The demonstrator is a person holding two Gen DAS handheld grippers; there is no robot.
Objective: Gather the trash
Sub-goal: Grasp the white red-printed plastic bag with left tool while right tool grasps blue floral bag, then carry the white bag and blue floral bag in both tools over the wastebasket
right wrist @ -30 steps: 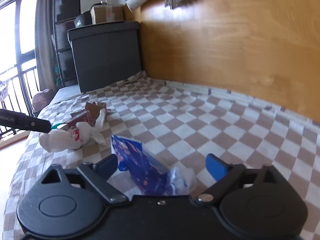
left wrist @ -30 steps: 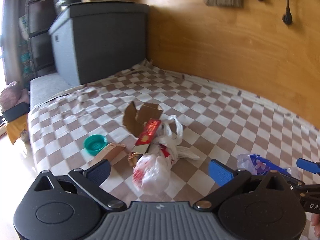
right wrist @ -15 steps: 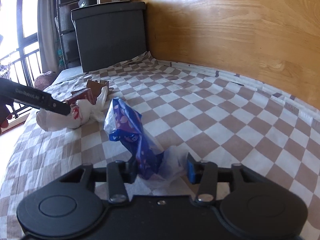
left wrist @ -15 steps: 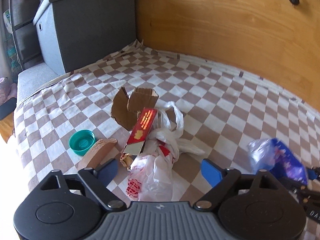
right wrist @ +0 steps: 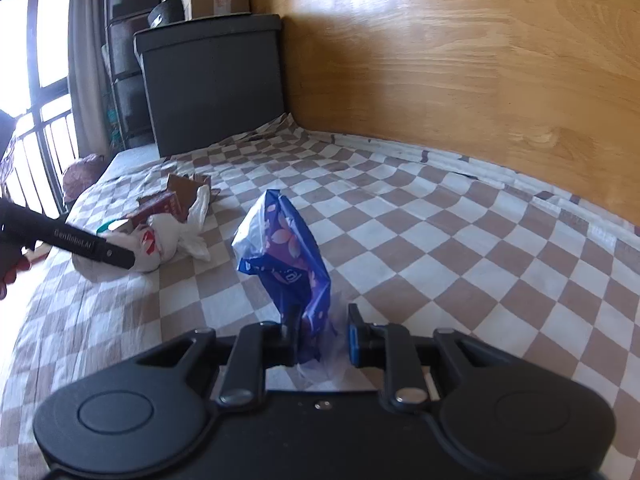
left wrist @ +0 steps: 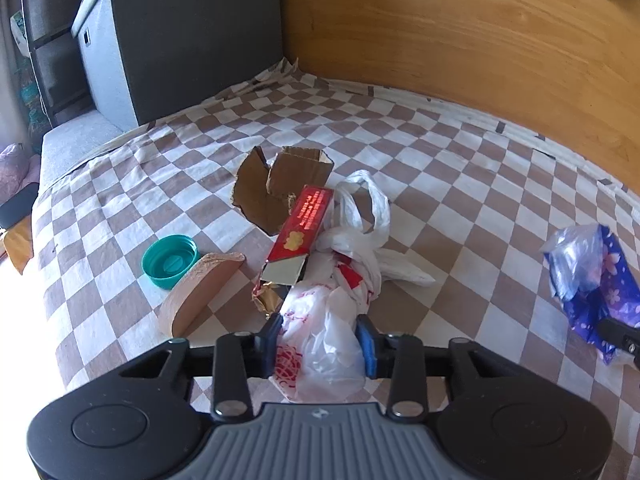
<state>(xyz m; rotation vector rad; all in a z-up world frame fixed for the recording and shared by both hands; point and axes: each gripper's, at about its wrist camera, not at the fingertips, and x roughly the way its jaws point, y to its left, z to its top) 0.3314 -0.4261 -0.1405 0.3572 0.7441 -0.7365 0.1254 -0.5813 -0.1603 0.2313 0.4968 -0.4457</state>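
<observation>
On the checked sheet lies a white plastic bag with red print. My left gripper is closing its jaws on the bag's near end, and both pads touch it. Behind the bag lie a red carton, torn brown cardboard, a teal cap and a tan cardboard piece. My right gripper is closing on a blue floral wrapper, which stands upright between the pads with clear plastic at its base. The right wrist view also shows the white bag at the left.
A dark grey storage box stands at the bed's far corner against the wooden wall. The bed's edge drops off at the left, toward a window with railings. Bare checked sheet stretches to the right.
Both grippers have gone from wide open to closed around their items. The left one moved forward and down onto the white bag. The blue wrapper now stands upright in the right jaws.
</observation>
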